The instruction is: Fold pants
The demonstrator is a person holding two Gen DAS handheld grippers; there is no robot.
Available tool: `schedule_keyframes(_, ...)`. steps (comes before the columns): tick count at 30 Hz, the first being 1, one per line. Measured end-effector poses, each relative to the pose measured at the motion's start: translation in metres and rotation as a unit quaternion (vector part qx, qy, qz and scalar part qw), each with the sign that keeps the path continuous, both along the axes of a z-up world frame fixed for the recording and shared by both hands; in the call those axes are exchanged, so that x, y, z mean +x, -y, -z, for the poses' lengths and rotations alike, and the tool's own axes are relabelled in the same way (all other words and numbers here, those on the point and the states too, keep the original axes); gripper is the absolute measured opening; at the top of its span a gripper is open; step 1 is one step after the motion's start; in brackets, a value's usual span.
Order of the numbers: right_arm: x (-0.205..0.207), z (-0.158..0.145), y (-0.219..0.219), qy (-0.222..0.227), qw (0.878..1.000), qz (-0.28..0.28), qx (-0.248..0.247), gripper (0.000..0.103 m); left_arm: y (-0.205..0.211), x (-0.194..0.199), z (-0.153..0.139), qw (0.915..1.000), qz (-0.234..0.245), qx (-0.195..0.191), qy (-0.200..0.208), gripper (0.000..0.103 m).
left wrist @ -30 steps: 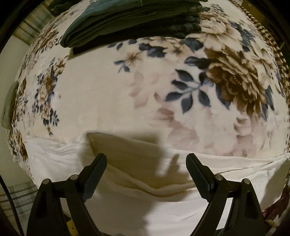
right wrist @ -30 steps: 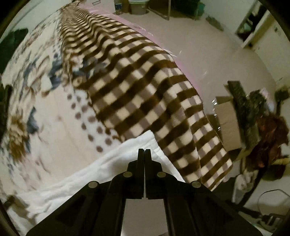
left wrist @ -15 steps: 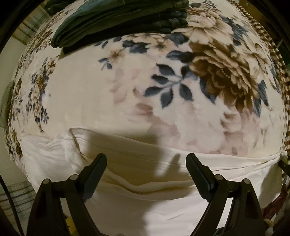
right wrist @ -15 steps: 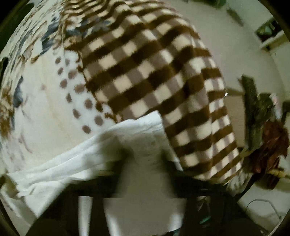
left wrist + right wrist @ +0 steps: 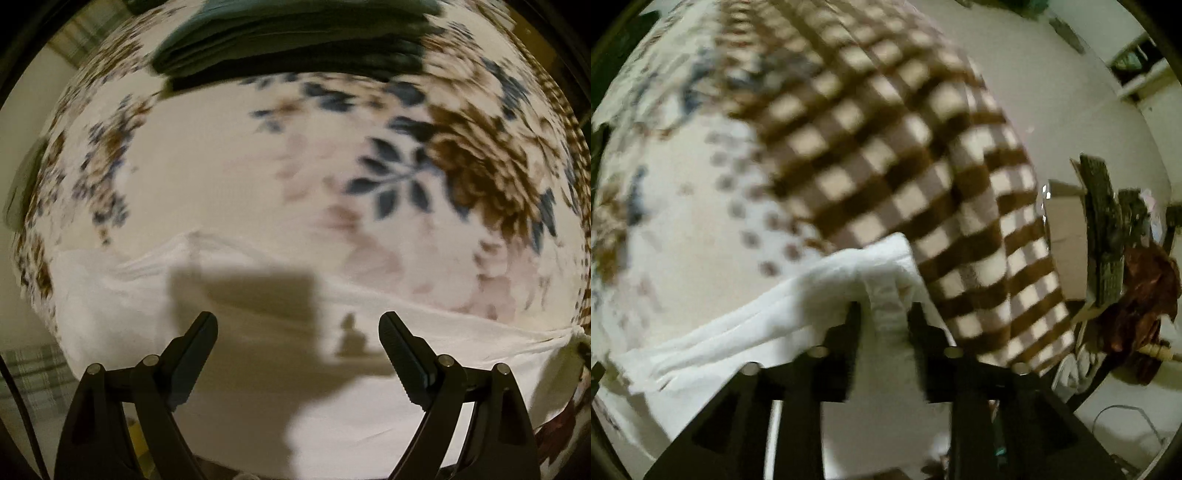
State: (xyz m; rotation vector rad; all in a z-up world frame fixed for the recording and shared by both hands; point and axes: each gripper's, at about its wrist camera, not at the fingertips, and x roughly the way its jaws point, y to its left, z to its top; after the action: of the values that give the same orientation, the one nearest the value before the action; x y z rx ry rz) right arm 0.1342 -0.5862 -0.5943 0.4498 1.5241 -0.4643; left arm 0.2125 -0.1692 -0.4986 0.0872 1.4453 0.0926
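Note:
White pants point(image 5: 258, 369) lie spread along the near edge of a bed covered by a floral blanket point(image 5: 240, 166). My left gripper point(image 5: 297, 325) is open and empty, hovering over the pants. In the right wrist view, my right gripper point(image 5: 882, 314) has its fingers pinched around a bunched fold at the end of the white pants point(image 5: 738, 332), near the brown checked border point(image 5: 905, 166) of the blanket. The view is blurred by motion.
A stack of folded dark green clothes point(image 5: 295, 37) lies at the far side of the bed. To the right of the bed, a cardboard box point(image 5: 1067, 240) and dark clutter point(image 5: 1137, 277) stand on the pale floor point(image 5: 1052, 92).
My right gripper opened from shut, then closed on a bunch of the pants' end. My left gripper stayed open, shifting slightly over the pants.

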Motion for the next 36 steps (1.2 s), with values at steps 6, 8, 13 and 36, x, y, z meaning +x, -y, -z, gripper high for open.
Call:
schedule_keyframes(6,0.037,-0.061,-0.126,0.072,0.983,-0.121,0.114,0.058,-0.084,-0.014,0.000,0.9972,-0.065,0.034,-0.013,0.089)
schedule_keyframes(8,0.057,-0.059,-0.193,0.071,0.966,-0.175,0.177,0.058,-0.115,-0.014,0.008,0.9951,-0.084,0.047,-0.023,0.089)
schedule_keyframes(13,0.097,-0.028,-0.344,0.043,0.916,-0.309,0.251,0.058,-0.171,-0.005,0.019,0.9912,-0.109,0.071,-0.028,0.089)
schedule_keyframes(36,0.153,0.051,-0.387,-0.046,0.923,-0.165,0.345,0.008,-0.209,0.035,0.040,0.9944,-0.097,0.016,-0.037,0.089)
